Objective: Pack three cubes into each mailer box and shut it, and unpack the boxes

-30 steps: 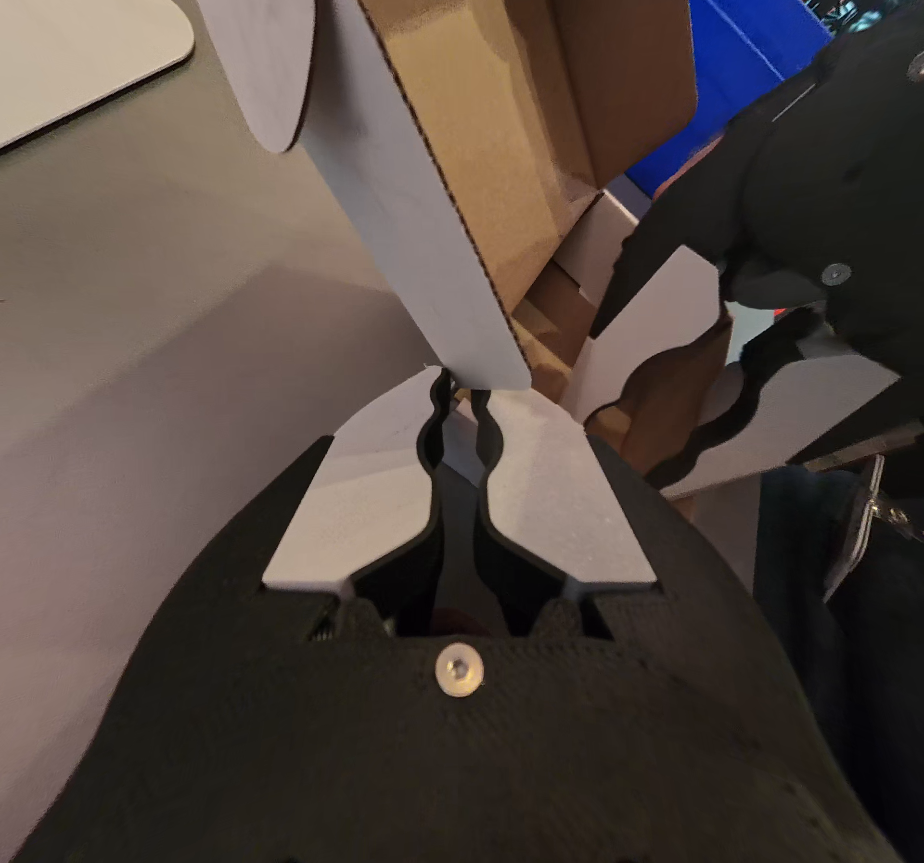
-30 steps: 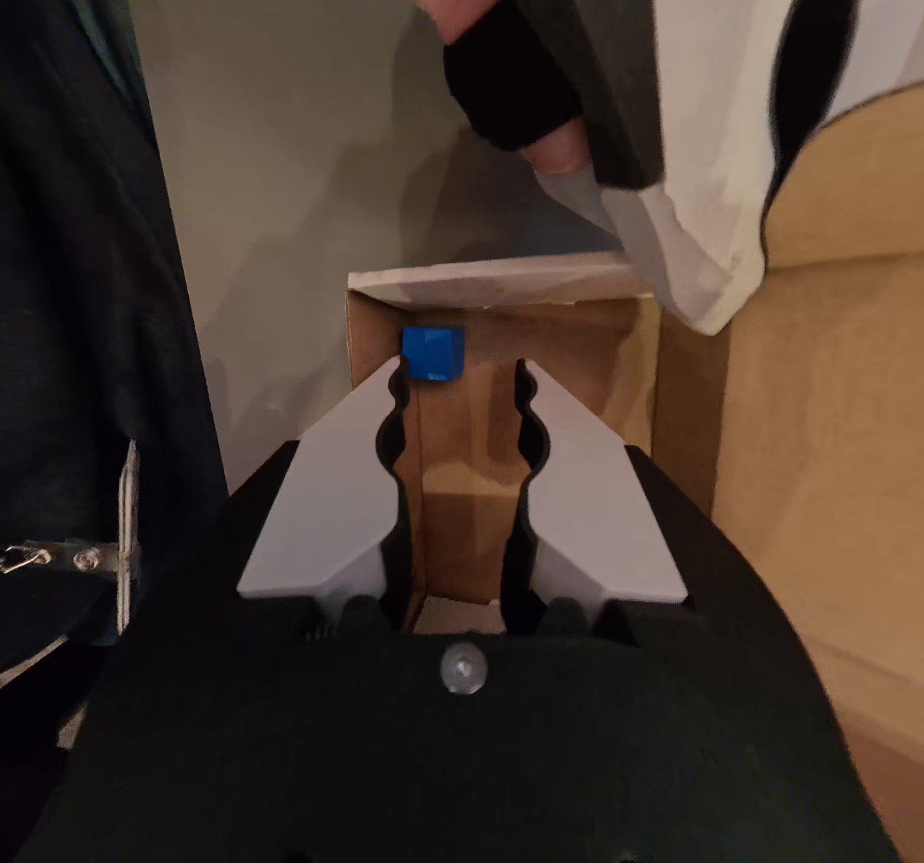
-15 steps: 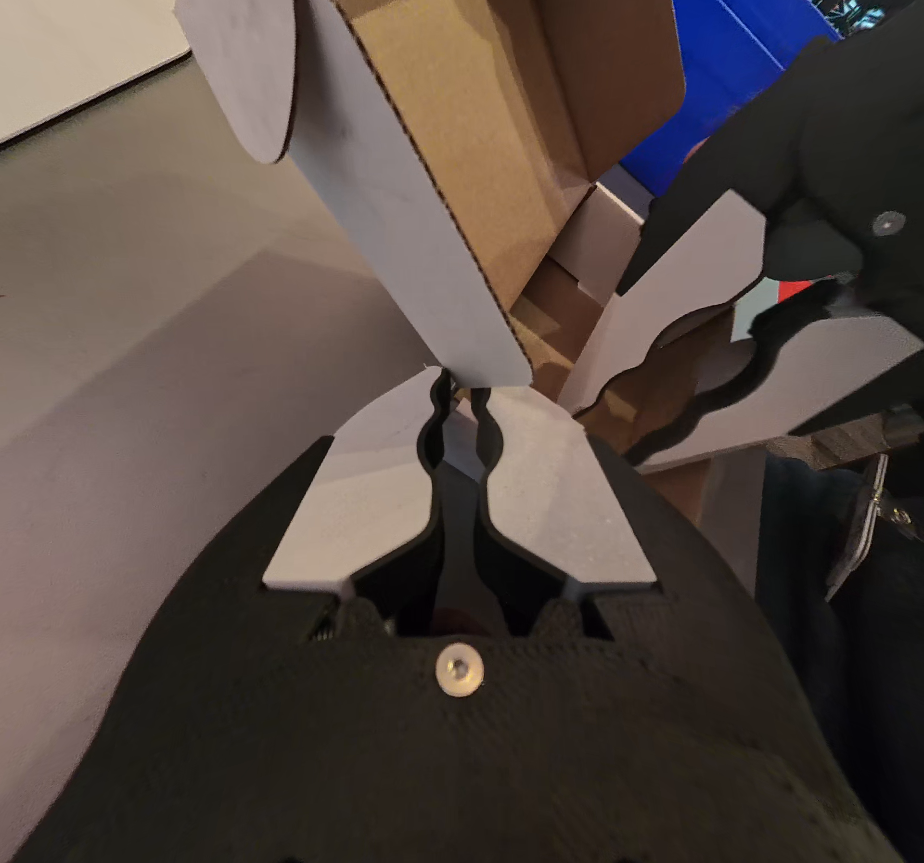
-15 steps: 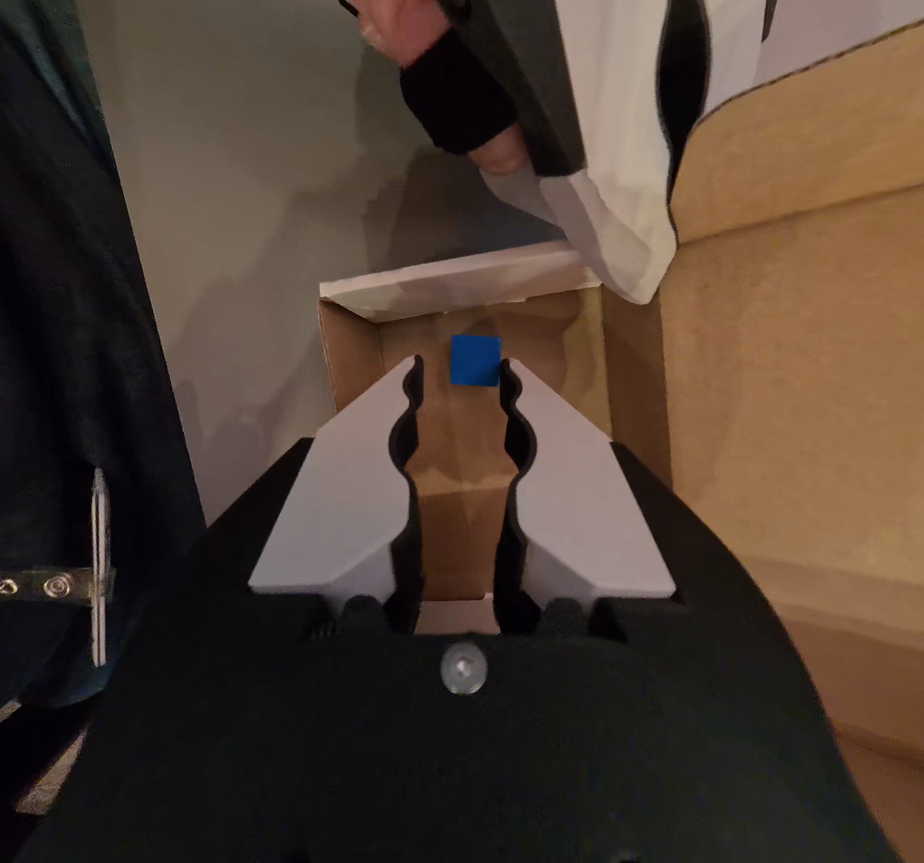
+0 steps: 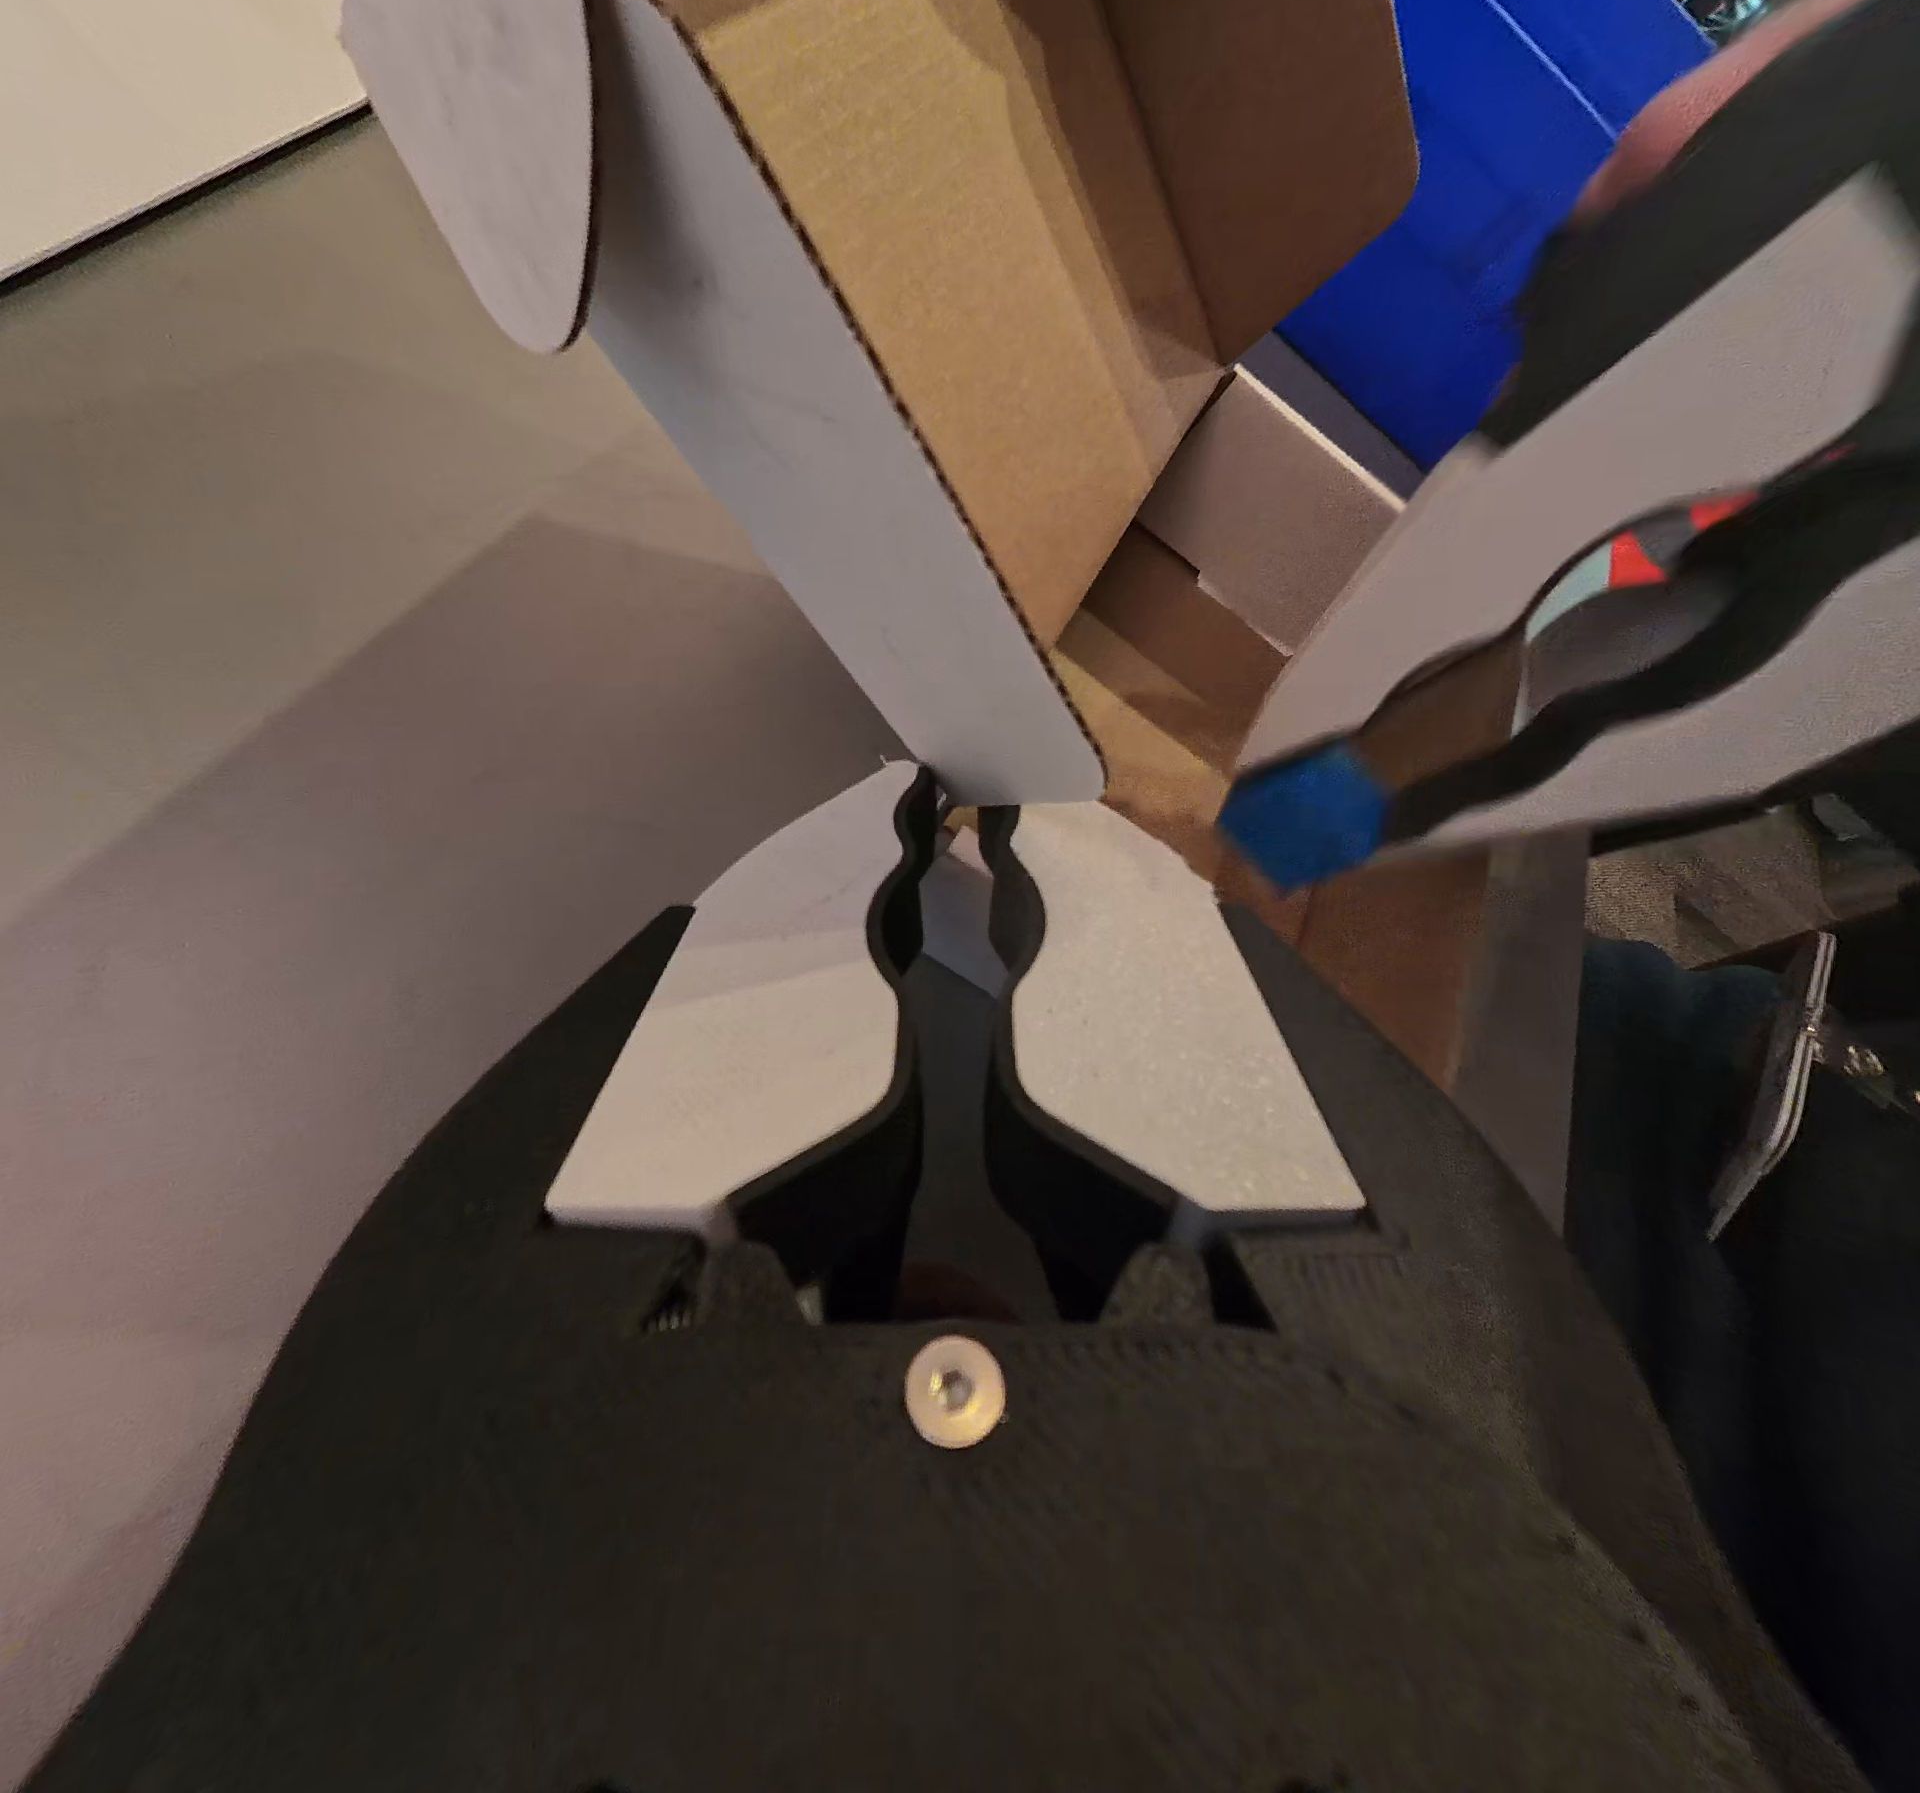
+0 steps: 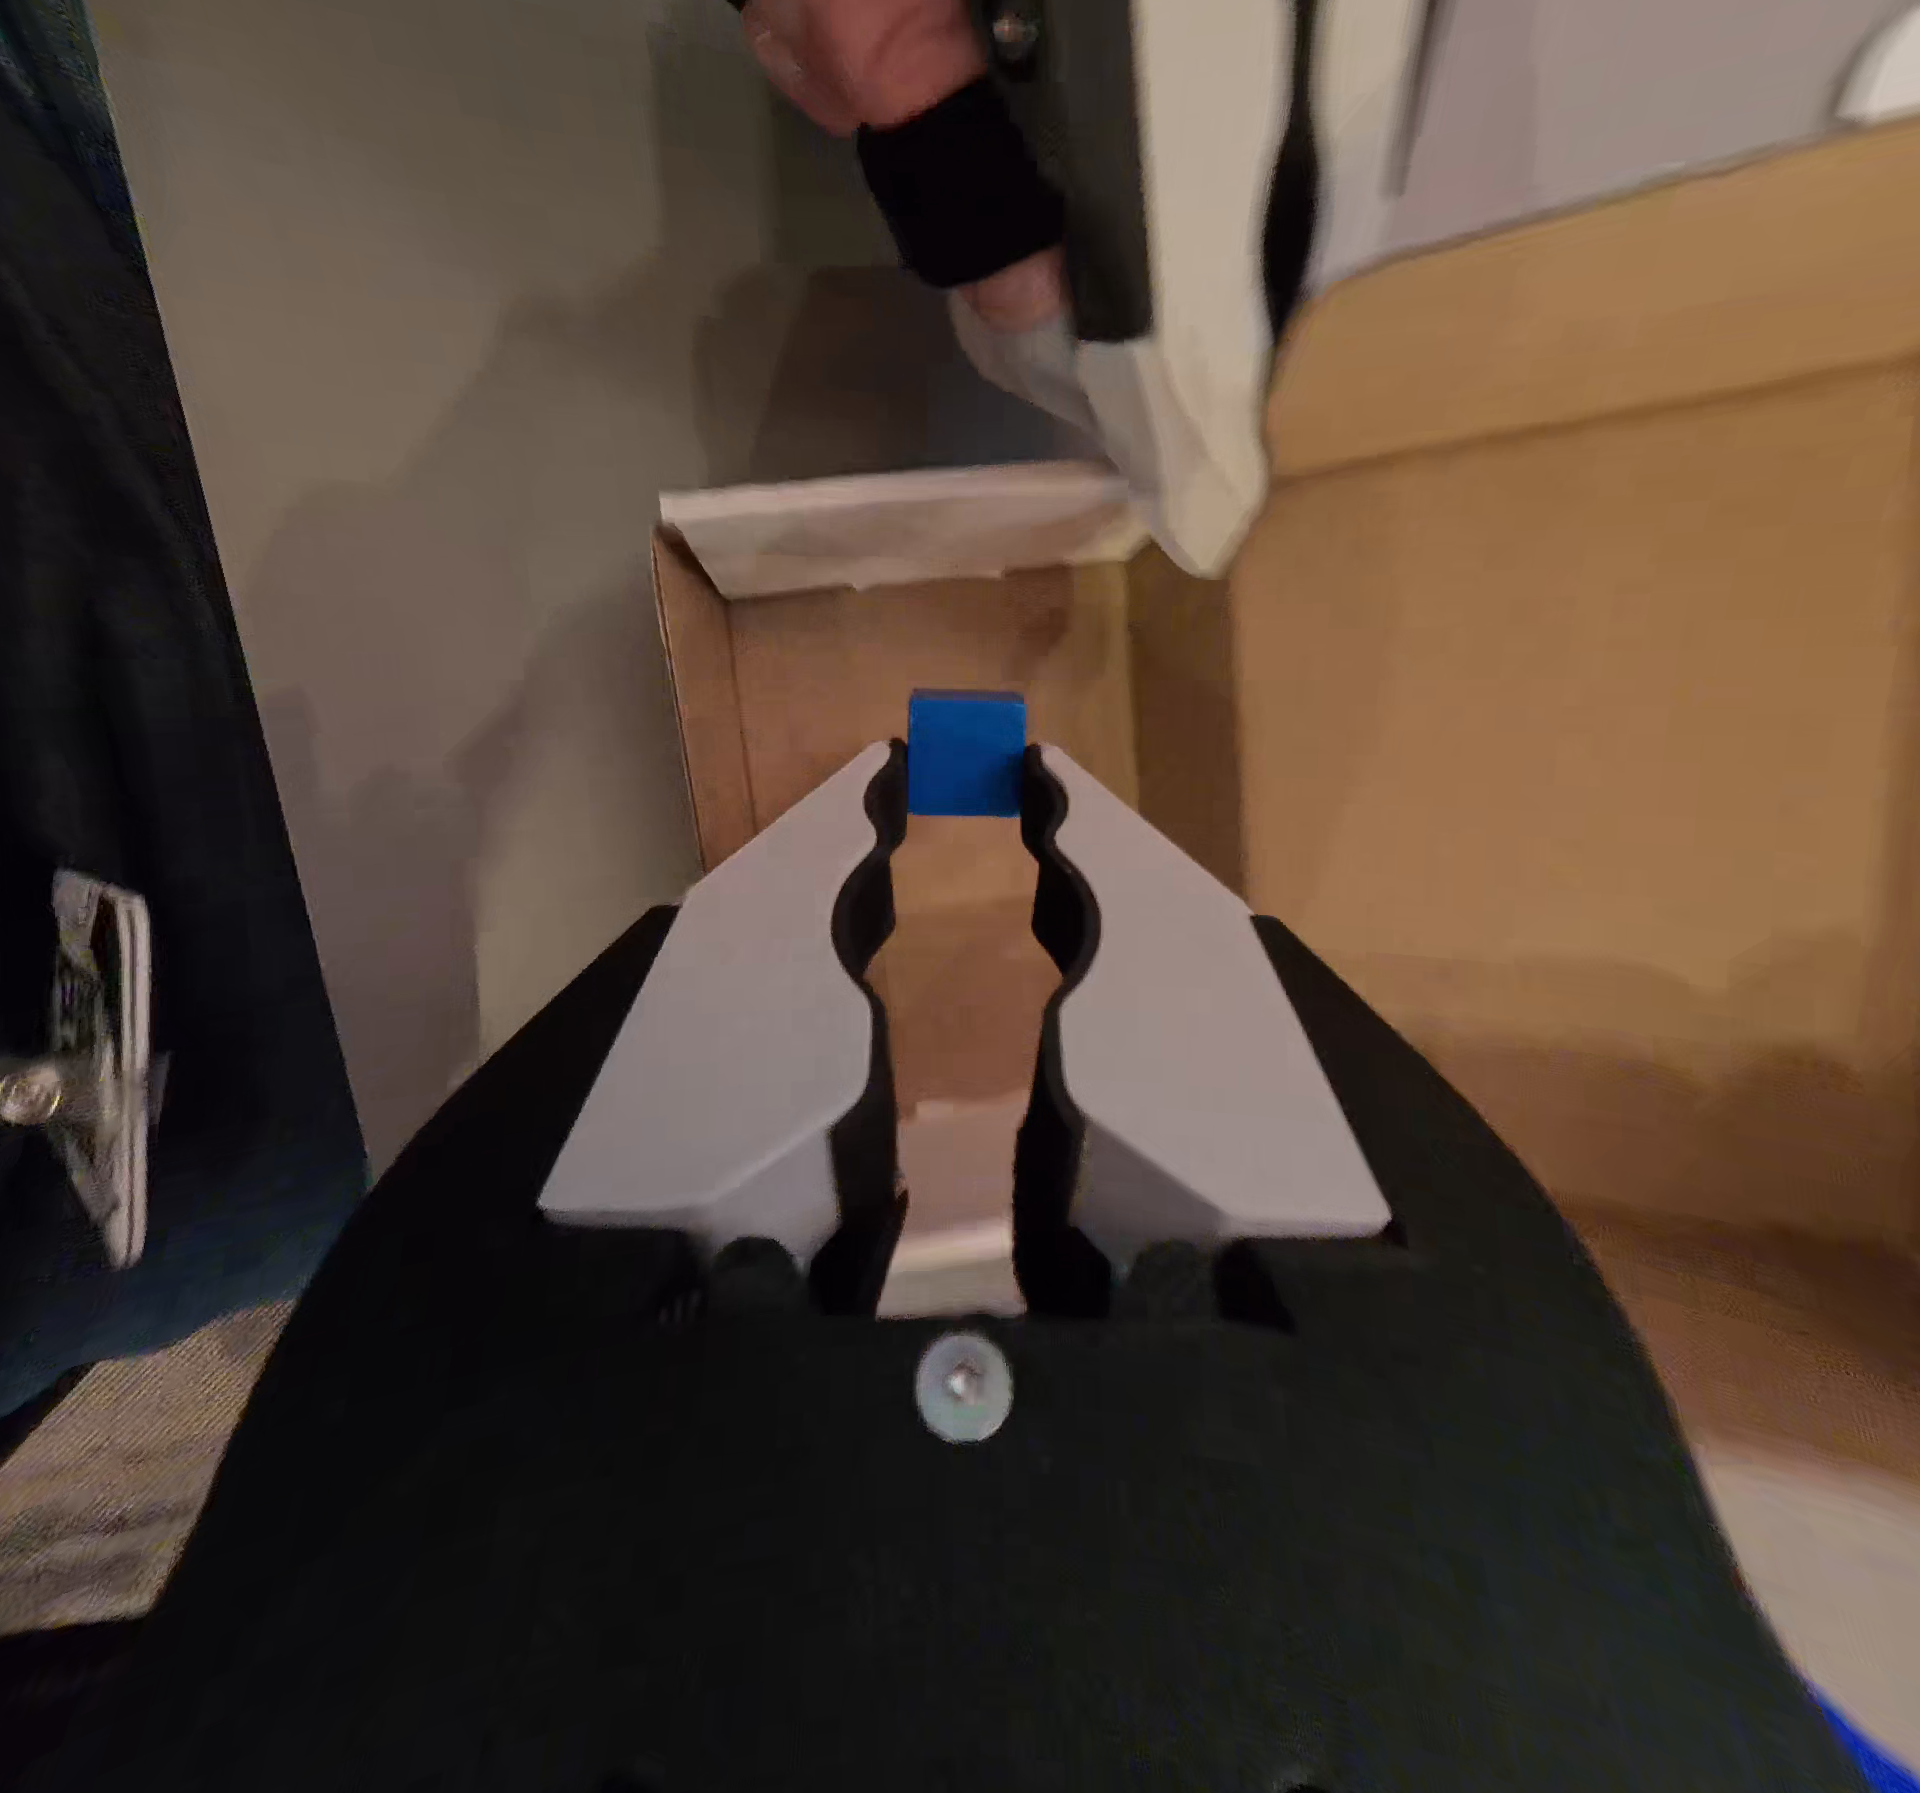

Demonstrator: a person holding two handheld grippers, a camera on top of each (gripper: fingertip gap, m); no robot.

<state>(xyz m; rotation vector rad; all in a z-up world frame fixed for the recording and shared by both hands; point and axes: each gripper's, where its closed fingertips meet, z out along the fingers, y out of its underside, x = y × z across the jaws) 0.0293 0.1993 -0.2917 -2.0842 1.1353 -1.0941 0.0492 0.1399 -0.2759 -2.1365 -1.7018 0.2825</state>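
While left gripper (image 5: 958,813) clamps flap, right gripper (image 6: 964,756) pinches small blue cube (image 6: 964,752).

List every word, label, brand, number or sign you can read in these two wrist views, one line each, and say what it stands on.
None: no readable writing shows in either view.
The mailer box is plain white outside and plain brown inside.
The blue cube, the left gripper and the right gripper are unmarked.
The blue bin shows no label.
The metal clip at the person's waist is too blurred to tell.
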